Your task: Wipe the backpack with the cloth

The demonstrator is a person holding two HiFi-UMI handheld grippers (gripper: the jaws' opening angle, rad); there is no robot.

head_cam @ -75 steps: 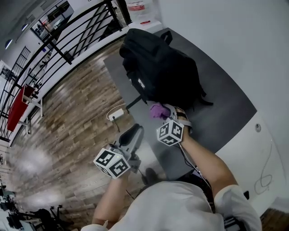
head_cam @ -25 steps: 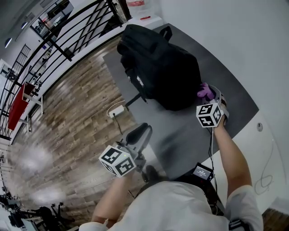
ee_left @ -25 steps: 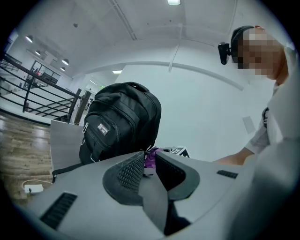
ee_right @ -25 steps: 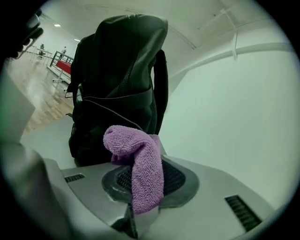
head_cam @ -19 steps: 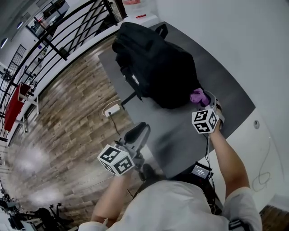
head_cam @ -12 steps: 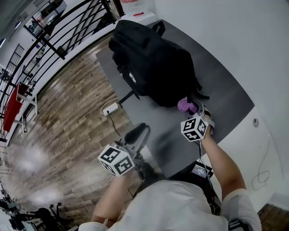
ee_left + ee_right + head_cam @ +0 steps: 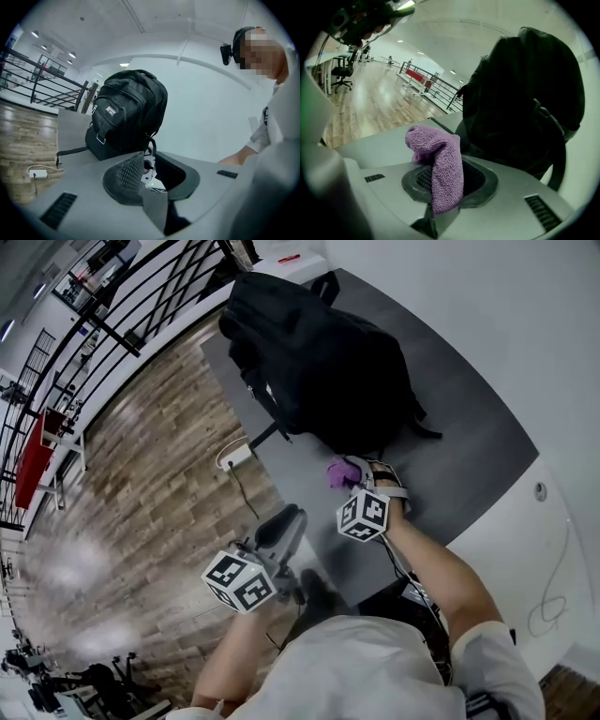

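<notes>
Now | right claw [image 7: 353, 475] pinches cloth [image 7: 437, 165] | near backpack [image 7: 319, 357] | left claw [image 7: 282, 523] apart, empty

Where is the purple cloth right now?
The purple cloth is pinched in the right gripper, centre of the head view, beside the near end of the black backpack.

Matt black woven-fabric backpack [image 7: 319, 352] on a smooth, matt grey table [image 7: 469, 456]. Purple cloth [image 7: 438, 164] of soft, nubbly towelling. Wood-plank floor [image 7: 141, 493] with a glossy sheen. Black metal railing [image 7: 122, 296].
</notes>
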